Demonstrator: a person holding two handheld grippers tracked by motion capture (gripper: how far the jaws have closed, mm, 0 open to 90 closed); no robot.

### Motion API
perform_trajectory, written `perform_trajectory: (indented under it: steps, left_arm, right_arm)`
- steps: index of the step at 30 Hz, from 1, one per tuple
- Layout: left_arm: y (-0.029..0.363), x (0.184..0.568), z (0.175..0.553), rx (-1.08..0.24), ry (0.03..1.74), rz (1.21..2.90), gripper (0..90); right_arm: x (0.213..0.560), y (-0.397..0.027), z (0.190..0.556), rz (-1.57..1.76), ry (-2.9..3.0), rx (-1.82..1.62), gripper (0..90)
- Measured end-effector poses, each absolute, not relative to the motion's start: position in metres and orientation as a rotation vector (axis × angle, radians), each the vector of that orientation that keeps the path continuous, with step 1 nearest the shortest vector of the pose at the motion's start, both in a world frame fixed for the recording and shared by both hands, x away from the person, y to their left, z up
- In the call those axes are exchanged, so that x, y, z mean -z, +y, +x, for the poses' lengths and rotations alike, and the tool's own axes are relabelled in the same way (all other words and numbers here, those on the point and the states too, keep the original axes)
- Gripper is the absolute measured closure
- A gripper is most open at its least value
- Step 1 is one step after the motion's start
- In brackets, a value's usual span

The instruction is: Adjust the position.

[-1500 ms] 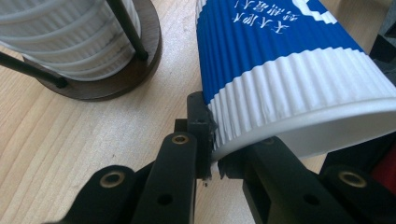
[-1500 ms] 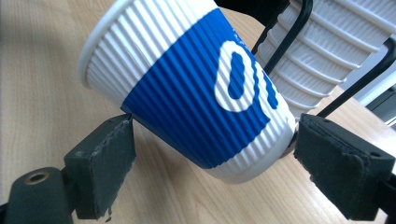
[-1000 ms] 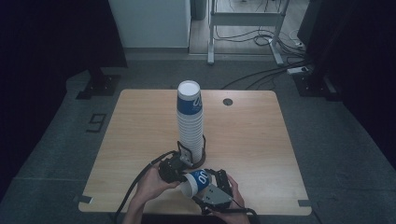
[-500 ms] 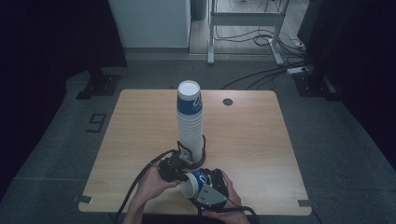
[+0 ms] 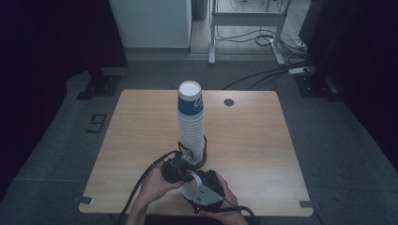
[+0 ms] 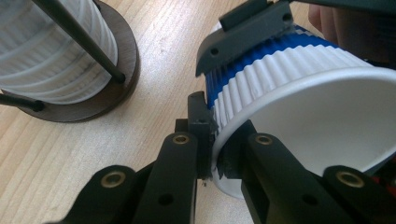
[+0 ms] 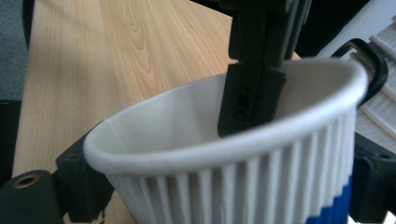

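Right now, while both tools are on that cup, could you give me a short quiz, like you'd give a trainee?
1. True or false: the tall cup stack lies on its side.
2. Where does the left tool grip the loose cup? A) its rim B) its base C) nowhere
3. What colour is the band on the loose cup?

Key
1. False: it stands upright in its wooden stand.
2. A: one jaw is inside the rim and one outside. The right tool, whose jaws have just been closing with the cup between them, clasps its ribbed sides.
3. Blue.
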State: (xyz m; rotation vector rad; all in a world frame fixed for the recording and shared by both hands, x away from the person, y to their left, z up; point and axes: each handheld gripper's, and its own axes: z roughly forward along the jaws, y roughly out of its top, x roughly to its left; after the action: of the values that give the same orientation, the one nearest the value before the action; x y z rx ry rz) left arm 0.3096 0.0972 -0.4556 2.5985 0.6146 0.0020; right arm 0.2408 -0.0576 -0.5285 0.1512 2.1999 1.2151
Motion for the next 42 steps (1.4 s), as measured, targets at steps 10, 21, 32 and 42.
perform_trajectory:
  steps: [10,21,32,42]
  left_arm:
    - [0.1,0.461,0.31,0.007,0.639,2.545,84.2]
    - [0.108,0.467,0.305,-0.08,0.638,2.414,77.3]
    - [0.116,0.472,0.301,-0.138,0.689,2.278,52.3]
    - [0.127,0.476,0.291,-0.219,0.679,2.143,36.4]
  right_arm:
    - [0.53,-0.058,0.239,0.148,2.182,-1.229,12.0]
    - [0.527,-0.068,0.243,0.242,2.151,-1.306,16.8]
    - [0.528,-0.078,0.246,0.339,2.145,-1.355,17.0]
    - [0.53,-0.085,0.252,0.427,2.149,-1.392,17.1]
